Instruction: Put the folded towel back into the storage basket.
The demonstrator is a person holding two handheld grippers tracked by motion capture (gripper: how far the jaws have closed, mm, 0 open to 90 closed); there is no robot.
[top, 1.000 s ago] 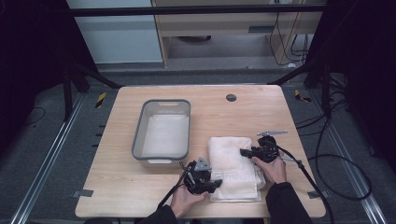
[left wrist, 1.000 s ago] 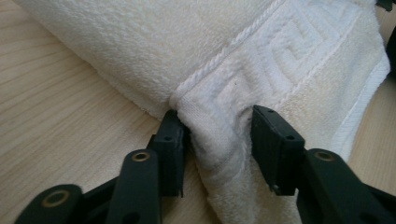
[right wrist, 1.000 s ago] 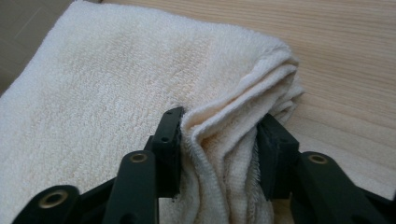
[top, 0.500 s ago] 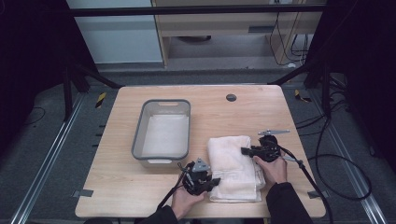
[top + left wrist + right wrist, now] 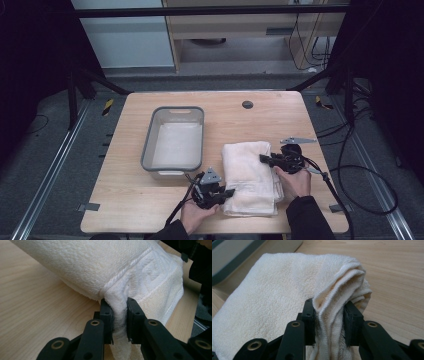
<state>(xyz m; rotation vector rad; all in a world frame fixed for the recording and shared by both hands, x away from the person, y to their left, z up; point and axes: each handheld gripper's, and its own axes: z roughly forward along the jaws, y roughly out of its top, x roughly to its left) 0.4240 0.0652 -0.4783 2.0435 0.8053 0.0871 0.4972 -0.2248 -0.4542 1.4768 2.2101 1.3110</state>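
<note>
A folded cream towel (image 5: 248, 175) lies on the wooden table (image 5: 280, 120) near its front edge, right of the middle. My left gripper (image 5: 229, 192) is shut on the towel's near left edge; in the left gripper view the cloth (image 5: 140, 272) bunches between the two black jaws. My right gripper (image 5: 263, 159) is shut on the towel's right side, and the right gripper view has several folded layers (image 5: 337, 295) pinched between its jaws.
A grey rectangular bin (image 5: 174, 140) with a white lining stands left of the towel, close to my left gripper. A small dark round hole (image 5: 247, 104) marks the table's far side. Cables trail off the table's right side (image 5: 350, 172).
Both grippers stay on the towel. My left gripper has shifted slightly along the near edge; the right one has edged a little toward the towel's middle.
</note>
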